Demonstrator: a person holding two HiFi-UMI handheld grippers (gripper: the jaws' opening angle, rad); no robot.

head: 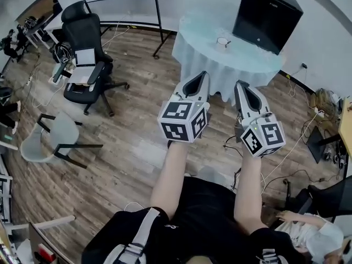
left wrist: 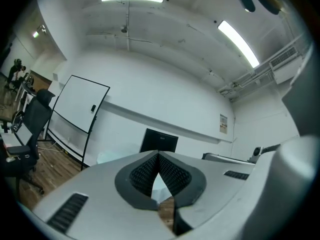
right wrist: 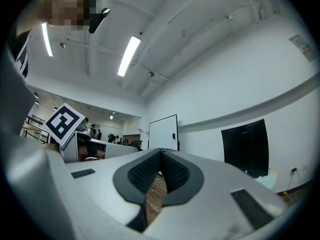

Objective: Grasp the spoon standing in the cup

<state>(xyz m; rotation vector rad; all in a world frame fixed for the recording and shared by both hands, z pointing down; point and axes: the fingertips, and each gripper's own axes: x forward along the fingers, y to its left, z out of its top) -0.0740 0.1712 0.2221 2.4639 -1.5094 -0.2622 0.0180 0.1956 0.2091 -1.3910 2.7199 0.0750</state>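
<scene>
Closest to me, both grippers are empty: my left gripper (head: 203,75) has its jaws pressed together at the tips, and my right gripper (head: 240,84) is pinched tight too, with nothing between either pair. I judge this the very start, the approach not yet begun. Well ahead of both tips stands the cup (head: 222,41) on the cloth-covered surface (head: 201,51), near a black screen (head: 266,16); the spoon is too small to make out. Next I must reach forward and spread one gripper. Only the head view shows the cup; both gripper views catch the screen but no cup.
</scene>
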